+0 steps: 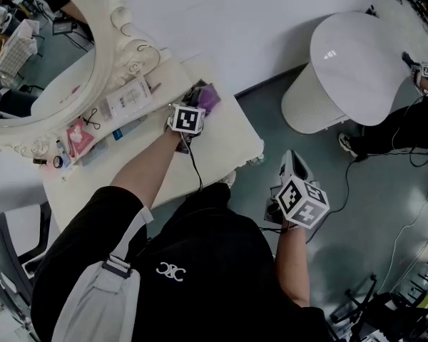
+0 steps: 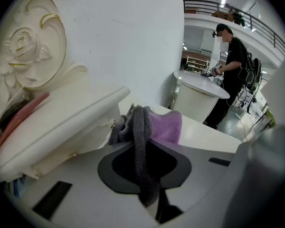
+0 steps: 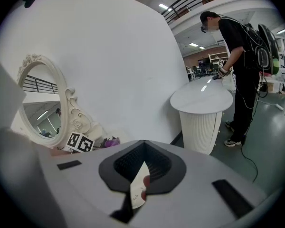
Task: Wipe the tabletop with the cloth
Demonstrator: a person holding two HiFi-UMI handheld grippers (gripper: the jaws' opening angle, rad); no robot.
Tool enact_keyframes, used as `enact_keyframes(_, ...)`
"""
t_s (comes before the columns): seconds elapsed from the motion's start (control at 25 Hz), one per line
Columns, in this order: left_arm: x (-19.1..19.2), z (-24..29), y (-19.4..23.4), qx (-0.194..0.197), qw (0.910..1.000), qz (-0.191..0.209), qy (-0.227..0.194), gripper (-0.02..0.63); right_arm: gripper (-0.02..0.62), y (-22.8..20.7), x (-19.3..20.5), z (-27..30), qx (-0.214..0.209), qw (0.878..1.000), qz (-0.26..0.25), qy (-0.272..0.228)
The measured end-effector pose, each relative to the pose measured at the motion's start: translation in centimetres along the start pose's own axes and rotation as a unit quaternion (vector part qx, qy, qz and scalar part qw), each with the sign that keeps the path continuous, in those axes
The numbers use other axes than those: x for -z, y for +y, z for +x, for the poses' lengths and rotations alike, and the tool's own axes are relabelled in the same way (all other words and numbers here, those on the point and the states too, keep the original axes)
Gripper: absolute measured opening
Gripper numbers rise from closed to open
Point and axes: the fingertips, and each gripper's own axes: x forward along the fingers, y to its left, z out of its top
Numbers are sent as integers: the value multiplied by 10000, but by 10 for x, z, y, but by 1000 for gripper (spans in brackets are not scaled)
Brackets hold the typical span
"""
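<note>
Wiping step, prob. only starting. Left gripper (image 1: 195, 104) is clamped on the bunched grey-and-purple terry cloth (image 2: 164, 127), at the far end of the cream rectangular tabletop (image 1: 221, 148), upper centre of head view, next to the ornate white oval mirror (image 1: 57, 63). Next, I'd say: press cloth flat & sweep across. Right gripper (image 3: 140, 179), lower right, off the table, nips a small white card w/ red marks (image 3: 138, 186); only its own view shows that.

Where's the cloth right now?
Head view, left of centre: the cloth is clamped in the left gripper, lying on the white tabletop right beside the ornate mirror.
</note>
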Motion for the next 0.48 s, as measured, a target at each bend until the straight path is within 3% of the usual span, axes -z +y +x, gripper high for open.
enact_keyframes(0.28, 44, -34, -9, 149, 9999, 17, 55, 51, 5, 19, 16, -6, -248, 9996, -113, 6)
enact_keyframes(0.48, 70, -55, -54, 533, 9972, 522, 17, 49, 5, 22, 26, -14, -269, 9996, -85, 7)
